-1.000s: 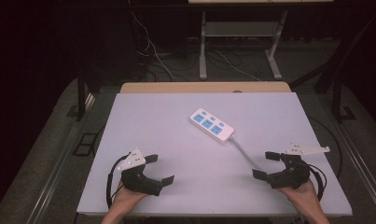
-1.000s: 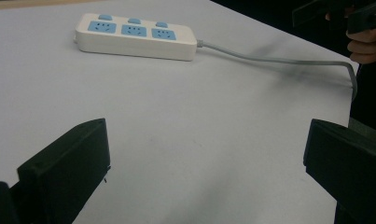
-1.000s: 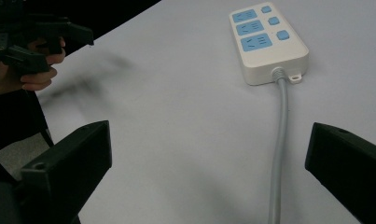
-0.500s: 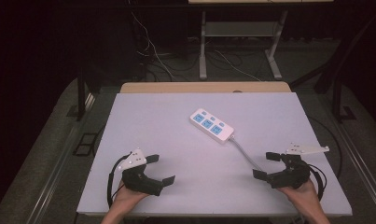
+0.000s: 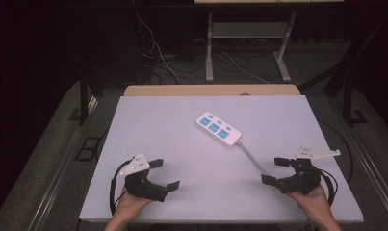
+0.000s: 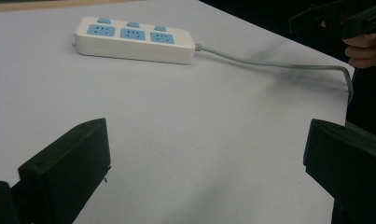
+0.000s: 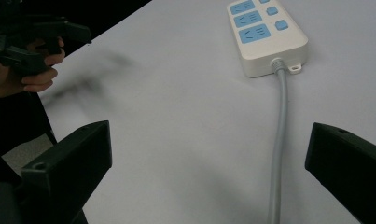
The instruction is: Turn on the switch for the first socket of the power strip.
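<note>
— How are the grippers held?
— The left gripper [image 5: 163, 174] and the right gripper [image 5: 276, 170] are both spread wide, with nothing held between the jaws.
— Where is the power strip [image 5: 219, 129] found?
— It is laid on the surface [image 5: 158, 125], well ahead of both grippers; its grey cord [image 5: 252, 157] is run back just beside the right gripper.

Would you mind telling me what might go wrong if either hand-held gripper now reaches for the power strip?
The grey cord runs from the power strip toward the table's near edge, close to the right hand-held gripper; a reach could snag it and drag the strip. Both the right and the left hand-held gripper stand open and apart from the strip, which lies flat and wide, so a grasp may slip.
</note>
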`<state>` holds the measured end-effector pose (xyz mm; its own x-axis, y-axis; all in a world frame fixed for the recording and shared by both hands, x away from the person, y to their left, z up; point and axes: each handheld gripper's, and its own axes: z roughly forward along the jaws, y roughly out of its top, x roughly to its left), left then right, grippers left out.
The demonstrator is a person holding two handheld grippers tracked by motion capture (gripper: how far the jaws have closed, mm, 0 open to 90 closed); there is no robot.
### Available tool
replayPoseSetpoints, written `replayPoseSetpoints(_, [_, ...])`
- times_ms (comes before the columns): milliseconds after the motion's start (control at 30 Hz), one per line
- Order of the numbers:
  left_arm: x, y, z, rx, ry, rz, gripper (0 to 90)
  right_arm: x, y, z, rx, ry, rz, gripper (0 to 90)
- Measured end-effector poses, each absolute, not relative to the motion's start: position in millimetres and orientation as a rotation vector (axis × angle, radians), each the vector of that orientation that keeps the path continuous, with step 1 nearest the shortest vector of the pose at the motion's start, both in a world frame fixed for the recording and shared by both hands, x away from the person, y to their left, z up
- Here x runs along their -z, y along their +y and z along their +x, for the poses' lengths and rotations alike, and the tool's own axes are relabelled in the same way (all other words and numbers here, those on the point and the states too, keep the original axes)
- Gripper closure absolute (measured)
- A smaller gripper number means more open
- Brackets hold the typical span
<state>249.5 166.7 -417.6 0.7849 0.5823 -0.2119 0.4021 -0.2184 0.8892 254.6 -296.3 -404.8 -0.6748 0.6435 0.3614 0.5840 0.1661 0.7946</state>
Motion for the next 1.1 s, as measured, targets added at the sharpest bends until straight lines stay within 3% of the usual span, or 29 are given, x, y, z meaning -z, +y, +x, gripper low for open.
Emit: replayPoseSetpoints(1100, [419.6,167.2,248.9,-0.181,0.763,1.84,0.0,374.5,-283.3,282.4,-1.397,2.508,1.17,0.1])
